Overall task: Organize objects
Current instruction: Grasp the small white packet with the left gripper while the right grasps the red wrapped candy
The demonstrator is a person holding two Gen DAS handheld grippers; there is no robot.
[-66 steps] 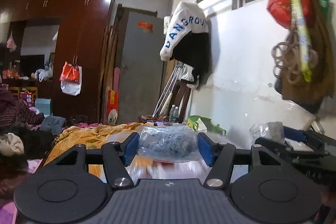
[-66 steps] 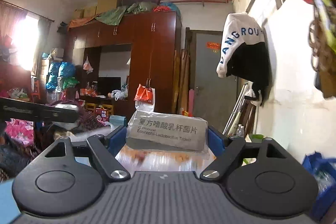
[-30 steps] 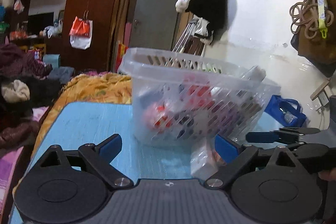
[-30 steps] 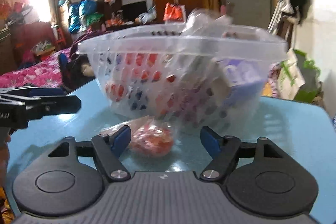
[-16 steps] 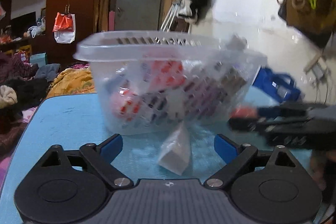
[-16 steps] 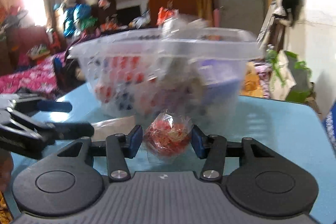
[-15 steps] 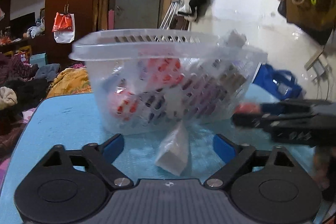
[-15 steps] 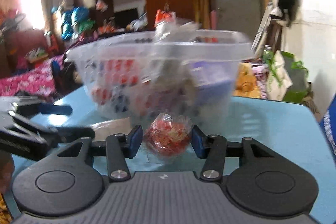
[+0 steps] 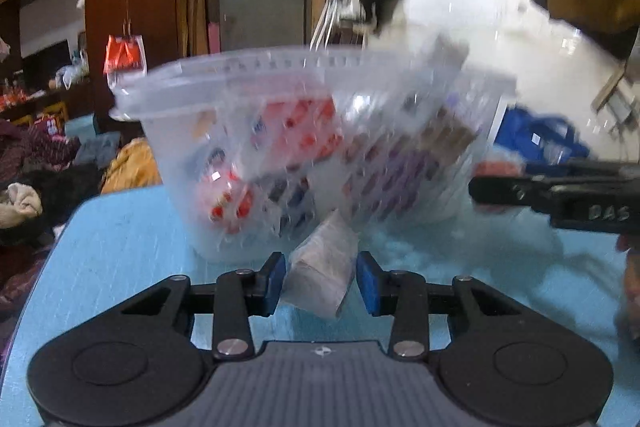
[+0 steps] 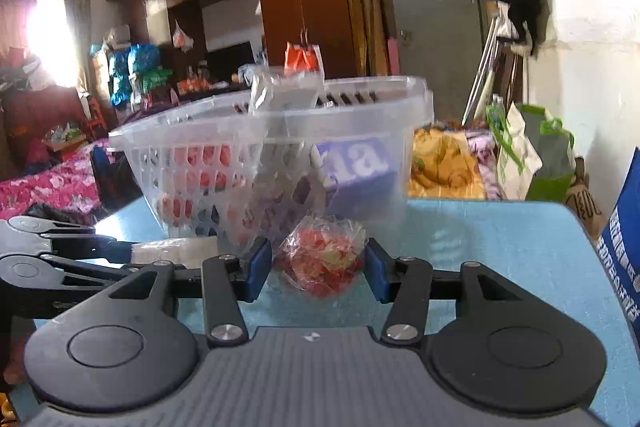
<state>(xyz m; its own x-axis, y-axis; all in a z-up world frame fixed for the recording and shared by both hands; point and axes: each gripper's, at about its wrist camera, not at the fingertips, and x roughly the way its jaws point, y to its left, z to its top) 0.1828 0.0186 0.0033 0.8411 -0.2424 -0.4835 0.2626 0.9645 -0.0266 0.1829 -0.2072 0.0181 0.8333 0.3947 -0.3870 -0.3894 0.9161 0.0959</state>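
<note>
A blue bench [image 10: 500, 239] carries a clear plastic basket [image 10: 224, 131], the landmark here and, it appears, the collecting point for the tidy-up: boxes and packets in red, purple and blue already fill it, one clear wrapper poking above its rim. The basket's perforated walls let the contents show through, though the left wrist view [image 9: 192, 95] is smeared by motion.

In front of the basket, toward the cameras, two loose items lie on the bench top, each bracketed by a tool. The left hand-held gripper [image 9: 322, 279] has its blue pads on either side of a white packet [image 9: 324, 267] that lies just before the basket's foot; the pads stand very near the packet's sides, but blur makes it impossible to say whether they press it or only flank it. The right hand-held gripper [image 10: 316, 267] frames a crinkled bag of red sweets [image 10: 322, 259], also just in front of the basket; its pads lie close against the bag's bulging sides, seemingly nipping it, with the bag apparently resting on the bench.

Both tools sit low and level with the bench, a posture that suits picking the strays up from the side so that they can go over the rim and join the rest.
</note>
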